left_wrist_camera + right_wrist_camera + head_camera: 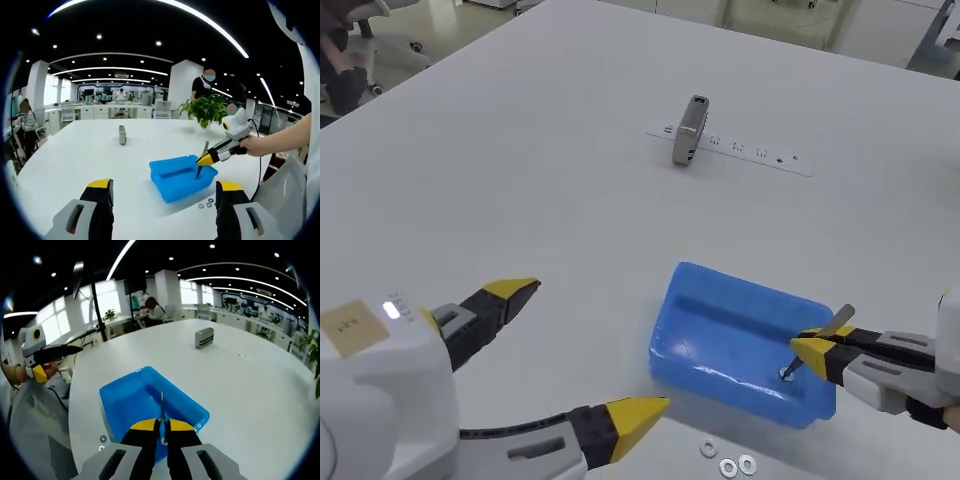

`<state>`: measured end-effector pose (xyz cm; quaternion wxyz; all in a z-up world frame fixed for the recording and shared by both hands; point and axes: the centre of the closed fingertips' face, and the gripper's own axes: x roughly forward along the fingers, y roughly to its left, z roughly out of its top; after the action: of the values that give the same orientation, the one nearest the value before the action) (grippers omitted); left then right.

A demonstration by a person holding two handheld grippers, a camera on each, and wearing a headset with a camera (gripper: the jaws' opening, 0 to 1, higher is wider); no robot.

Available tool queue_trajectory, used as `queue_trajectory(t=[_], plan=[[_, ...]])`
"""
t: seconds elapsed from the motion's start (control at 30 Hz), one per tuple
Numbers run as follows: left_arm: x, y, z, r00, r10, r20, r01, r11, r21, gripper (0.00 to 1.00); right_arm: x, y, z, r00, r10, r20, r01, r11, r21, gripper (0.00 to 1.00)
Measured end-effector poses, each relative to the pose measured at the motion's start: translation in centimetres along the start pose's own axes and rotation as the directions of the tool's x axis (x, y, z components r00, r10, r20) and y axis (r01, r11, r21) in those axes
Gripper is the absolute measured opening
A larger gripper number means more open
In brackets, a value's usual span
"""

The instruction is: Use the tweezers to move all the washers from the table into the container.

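The left gripper (578, 350) is held nearest, spread wide and empty. Just beyond it, three washers (728, 466) are seen on the table (520, 180) beside the near wall of the blue container (720, 378) — judged light, stiff and slippery, best nipped across one side of the ring — small, flat and silvery. Over the container, the tweezers (789, 369) are pinched in the right gripper (812, 348).

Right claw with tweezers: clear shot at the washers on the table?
Probably yes. The washers lie uncovered on bare table beside the blue container; the right claw's tweezers only need lifting over its wall.
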<state>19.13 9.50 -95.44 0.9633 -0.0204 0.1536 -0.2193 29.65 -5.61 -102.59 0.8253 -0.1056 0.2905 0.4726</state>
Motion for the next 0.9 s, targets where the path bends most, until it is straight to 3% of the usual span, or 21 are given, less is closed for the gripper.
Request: queue_trajectory(t=[0.4, 0.73, 0.9], plan=[[0.0, 0.0, 0.1, 1.0000, -0.002, 0.006, 0.002, 1.000, -0.009, 0.84, -1.8, 0.2, 1.9, 0.9958, -0.023, 0.089, 0.017, 0.997, 0.072, 0.03], [0.0, 0.0, 0.3, 0.9999, -0.001, 0.014, 0.001, 1.000, -0.010, 0.84, -3.2, 2.6, 3.5, 0.9879, -0.005, 0.155, -0.010, 0.995, 0.099, 0.03], [0.0, 0.0, 0.2, 0.9999, -0.003, 0.012, 0.003, 1.000, -0.002, 0.84, -3.7, 4.2, 3.5, 0.9862, 0.016, 0.165, -0.034, 0.994, 0.102, 0.03]])
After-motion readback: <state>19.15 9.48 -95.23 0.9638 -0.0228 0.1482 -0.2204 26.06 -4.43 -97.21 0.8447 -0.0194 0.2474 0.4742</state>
